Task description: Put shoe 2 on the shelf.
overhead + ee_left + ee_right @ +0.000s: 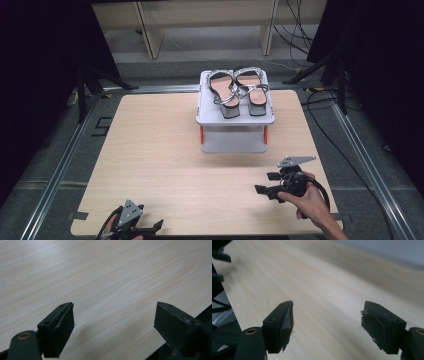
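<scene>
A pair of silver-strapped sandals (238, 91) stands side by side on the top shelf of a small grey two-tier rack (235, 119) at the far middle of the wooden table (165, 165). My right gripper (265, 183) is at the near right of the table, held by a hand, pointing left, well short of the rack. Its jaws stand wide apart over bare wood (327, 312) with nothing between them. My left gripper (152, 228) sits at the table's near left edge. It is open too, with only tabletop between its fingers (60, 325).
The rack's lower shelf (234, 145) looks bare. Black cables trail on the floor to the right of the table (325, 130). A metal rail frames the table on both sides (65, 160). Wooden furniture legs stand beyond the far edge (150, 35).
</scene>
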